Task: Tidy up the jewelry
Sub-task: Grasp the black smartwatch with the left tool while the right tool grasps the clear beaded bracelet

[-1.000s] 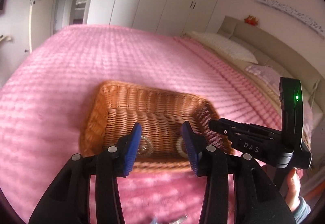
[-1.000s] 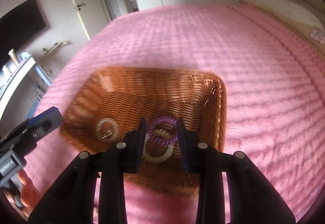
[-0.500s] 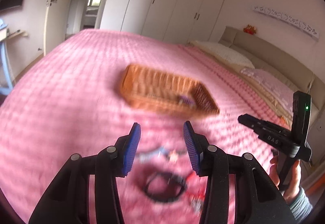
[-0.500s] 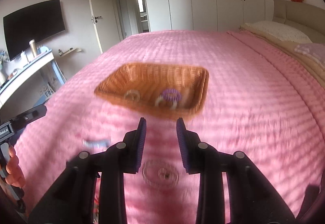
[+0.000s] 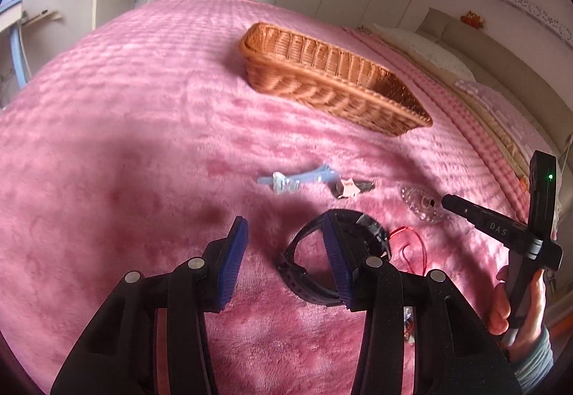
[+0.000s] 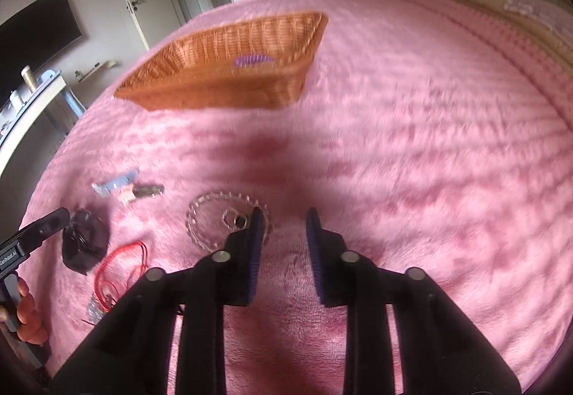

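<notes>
Several pieces of jewelry lie on the pink bed well short of the wicker basket (image 5: 333,80), which sits at the far side with a purple coil band (image 6: 252,61) already inside. Both grippers are empty with fingers apart: the left gripper (image 5: 286,251) hangs just above the black watch (image 5: 329,259), the right gripper (image 6: 283,237) just right of the clear beaded bracelet (image 6: 215,226). A good pick likely means lowering the left fingers astride the watch strap, pressing slightly into the plush, then closing firmly before lifting clear of the red cord (image 5: 412,248).

Wicker basket (image 5: 333,87) beyond loose black watch (image 5: 315,273), clear bracelet (image 6: 211,219), red cord (image 6: 121,269).
</notes>
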Available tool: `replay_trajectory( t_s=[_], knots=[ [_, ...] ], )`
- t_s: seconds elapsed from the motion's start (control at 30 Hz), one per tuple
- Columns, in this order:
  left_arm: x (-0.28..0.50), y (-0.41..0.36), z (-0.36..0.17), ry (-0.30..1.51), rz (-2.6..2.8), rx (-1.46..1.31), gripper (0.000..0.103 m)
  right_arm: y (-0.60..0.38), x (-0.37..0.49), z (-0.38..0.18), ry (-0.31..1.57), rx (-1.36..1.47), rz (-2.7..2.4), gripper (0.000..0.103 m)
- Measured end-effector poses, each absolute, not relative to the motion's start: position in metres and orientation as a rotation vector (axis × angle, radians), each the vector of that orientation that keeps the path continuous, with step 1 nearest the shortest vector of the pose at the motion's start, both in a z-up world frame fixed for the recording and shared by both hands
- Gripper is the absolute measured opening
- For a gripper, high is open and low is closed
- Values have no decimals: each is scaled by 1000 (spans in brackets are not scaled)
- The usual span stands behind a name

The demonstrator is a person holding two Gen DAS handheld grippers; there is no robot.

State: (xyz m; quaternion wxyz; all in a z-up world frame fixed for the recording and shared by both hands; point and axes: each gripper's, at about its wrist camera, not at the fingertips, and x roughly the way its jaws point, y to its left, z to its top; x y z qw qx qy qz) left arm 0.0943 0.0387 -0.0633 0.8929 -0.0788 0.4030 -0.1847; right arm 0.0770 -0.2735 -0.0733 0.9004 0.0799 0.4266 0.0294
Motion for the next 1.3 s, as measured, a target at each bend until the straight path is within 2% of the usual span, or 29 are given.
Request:
replay_trajectory(
  t_s=[0.47,0.57,0.63,0.77,1.3],
  knots=[
    [94,23,-76,856,-370,-86,40,-246,90,-83,915,3,34,21],
    [94,21,-76,859,-352,-67,37,-240,90,-83,904,-29,27,19],
    [94,19,-77,857,-346,-57,35,-239,90,-83,900,-28,38,13],
    [91,17,-76,849,-356,-42,17,-238,88,-82,890,-32,37,8],
    [75,21,-58,772,-331,-63,13,-233,71,-48,787,26,109,6]
  ],
)
